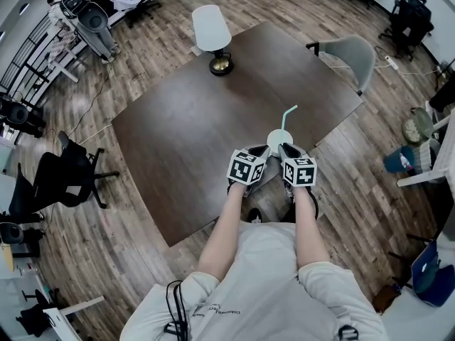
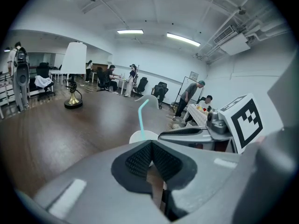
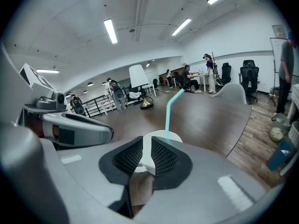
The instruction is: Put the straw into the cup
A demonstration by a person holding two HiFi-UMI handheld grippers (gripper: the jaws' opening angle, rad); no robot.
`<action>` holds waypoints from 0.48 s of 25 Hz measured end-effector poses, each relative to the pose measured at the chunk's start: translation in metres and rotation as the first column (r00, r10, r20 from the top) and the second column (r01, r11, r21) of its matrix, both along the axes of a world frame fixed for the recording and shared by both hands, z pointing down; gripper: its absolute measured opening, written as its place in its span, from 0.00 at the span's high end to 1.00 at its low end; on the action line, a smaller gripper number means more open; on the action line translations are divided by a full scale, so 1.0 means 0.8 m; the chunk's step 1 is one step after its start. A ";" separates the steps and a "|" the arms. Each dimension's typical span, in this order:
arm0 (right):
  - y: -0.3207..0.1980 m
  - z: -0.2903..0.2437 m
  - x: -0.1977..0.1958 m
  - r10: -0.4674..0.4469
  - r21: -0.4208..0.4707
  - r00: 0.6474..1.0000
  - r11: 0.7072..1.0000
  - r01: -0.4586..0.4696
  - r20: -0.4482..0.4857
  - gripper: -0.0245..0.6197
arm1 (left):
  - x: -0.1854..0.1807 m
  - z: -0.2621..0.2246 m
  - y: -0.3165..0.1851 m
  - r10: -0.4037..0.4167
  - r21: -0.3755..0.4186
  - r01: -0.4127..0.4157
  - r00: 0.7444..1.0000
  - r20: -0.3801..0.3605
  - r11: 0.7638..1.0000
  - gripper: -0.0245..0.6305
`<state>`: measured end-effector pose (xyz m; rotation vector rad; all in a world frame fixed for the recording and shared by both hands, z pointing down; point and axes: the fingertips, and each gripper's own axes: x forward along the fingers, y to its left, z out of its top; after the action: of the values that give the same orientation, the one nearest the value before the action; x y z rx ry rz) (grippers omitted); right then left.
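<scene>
At the near edge of the dark brown wooden table (image 1: 185,133), the teal bent plastic straw (image 1: 286,116) is being seen standing in the white round paper cup (image 1: 279,141). The left gripper (image 2: 150,144) is being held with jaws pressed together, empty. The right gripper (image 3: 146,143) is being held a slit apart, empty, with the cup just beyond. Judged: both are best drawn straight back so the cup isn't nudged.

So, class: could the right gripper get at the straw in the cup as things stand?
Probably yes: the right gripper sits just before the cup, the straw stands clear above its rim, and nothing lies between. Its jaws stand only barely apart.
</scene>
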<state>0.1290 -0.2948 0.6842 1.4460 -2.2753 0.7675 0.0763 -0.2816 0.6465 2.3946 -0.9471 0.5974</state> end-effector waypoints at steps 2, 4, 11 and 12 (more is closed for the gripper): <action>0.003 0.001 -0.003 0.001 0.000 1.000 1.000 -0.001 -0.002 0.84 | -0.004 0.001 0.003 -0.004 -0.006 0.004 1.000 -0.009 1.000 0.96; 0.005 0.000 -0.006 0.004 0.001 1.000 1.000 -0.004 -0.004 0.84 | -0.007 0.002 0.004 -0.007 -0.012 0.007 1.000 -0.013 1.000 0.96; 0.017 0.004 0.000 0.032 -0.001 0.999 0.999 -0.032 -0.010 0.85 | -0.007 0.006 0.010 0.003 -0.017 -0.003 1.000 -0.016 1.000 0.96; 0.020 0.004 0.001 0.039 -0.004 0.999 0.999 -0.040 -0.010 0.85 | -0.007 0.006 0.012 0.004 -0.018 -0.005 1.000 -0.017 1.000 0.96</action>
<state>0.1300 -0.2792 0.6871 1.4940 -2.2430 0.7739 0.0707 -0.2721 0.6509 2.3832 -0.9258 0.5838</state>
